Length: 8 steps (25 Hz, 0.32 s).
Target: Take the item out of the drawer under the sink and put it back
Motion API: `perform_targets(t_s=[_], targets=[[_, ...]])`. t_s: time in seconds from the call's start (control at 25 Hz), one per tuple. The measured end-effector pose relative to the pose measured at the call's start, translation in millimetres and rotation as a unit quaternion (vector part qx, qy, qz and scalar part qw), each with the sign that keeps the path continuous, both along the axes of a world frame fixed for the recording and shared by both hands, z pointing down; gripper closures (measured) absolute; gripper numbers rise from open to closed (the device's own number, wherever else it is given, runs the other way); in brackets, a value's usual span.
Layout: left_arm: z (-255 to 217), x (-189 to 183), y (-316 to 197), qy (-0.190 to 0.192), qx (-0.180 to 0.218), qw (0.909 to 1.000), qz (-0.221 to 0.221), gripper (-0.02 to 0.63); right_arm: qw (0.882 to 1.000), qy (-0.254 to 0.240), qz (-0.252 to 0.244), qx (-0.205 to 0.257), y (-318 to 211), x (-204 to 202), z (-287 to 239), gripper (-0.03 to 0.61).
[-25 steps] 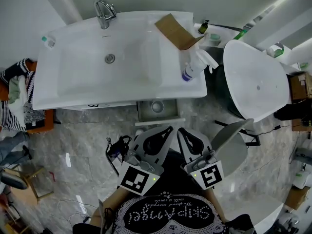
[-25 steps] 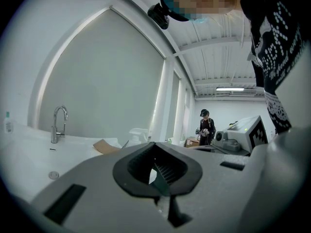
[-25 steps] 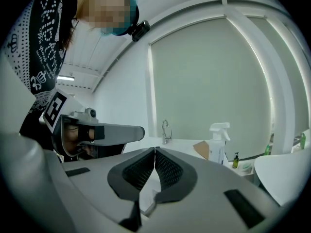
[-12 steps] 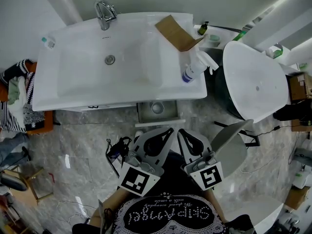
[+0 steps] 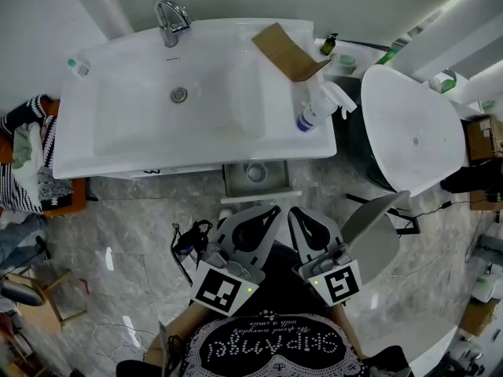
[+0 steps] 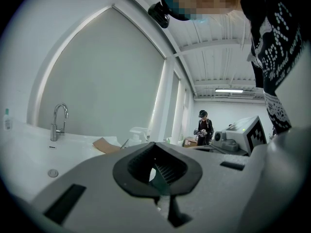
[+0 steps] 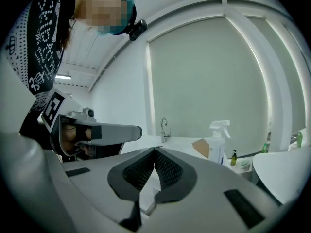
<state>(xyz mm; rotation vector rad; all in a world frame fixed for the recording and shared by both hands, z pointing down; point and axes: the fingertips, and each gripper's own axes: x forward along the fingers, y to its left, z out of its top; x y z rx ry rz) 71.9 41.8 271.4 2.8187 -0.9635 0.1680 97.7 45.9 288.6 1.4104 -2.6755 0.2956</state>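
Note:
Under the white sink (image 5: pixel 141 144) a small drawer (image 5: pixel 255 184) stands pulled out, and a round pale item (image 5: pixel 256 173) lies inside it. Both grippers are held close to the person's body, below the drawer and apart from it. The left gripper (image 5: pixel 273 208) is shut with nothing between its jaws, and its tips (image 6: pixel 155 143) meet in its own view. The right gripper (image 5: pixel 291 210) is beside it, also shut and empty, with its tips (image 7: pixel 155 149) touching. Both point up toward the sink's front edge.
On the sink's right side stand a spray bottle (image 5: pixel 314 108) and a piece of brown cardboard (image 5: pixel 284 51); the faucet (image 5: pixel 169 16) is at the back. A large white oval tub (image 5: pixel 413 128) is at the right. Black cables (image 5: pixel 189 238) lie on the marble floor. A person (image 6: pixel 203 125) stands far off.

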Motion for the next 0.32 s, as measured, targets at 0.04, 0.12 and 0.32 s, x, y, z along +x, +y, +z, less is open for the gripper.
perform_targets(t_s=[0.04,0.12,0.32], targets=[[-0.1,-1.3,0.2,0.0,0.0,1.0,0.0,0.614,1.0,0.0,0.001,0.0,0.3,-0.9,-0.1,0.56],[-0.1,-3.6,0.2,0.001,-0.002,1.0,-0.001,0.614,1.0,0.0,0.005,0.0,0.3,-1.9,-0.3,0.56],[0.8,-8.8,-1.1,0.01,-0.007,0.9999,-0.005,0.614,1.0,-0.001,0.009,-0.002,-0.8,-5.3,1.0,0.56]])
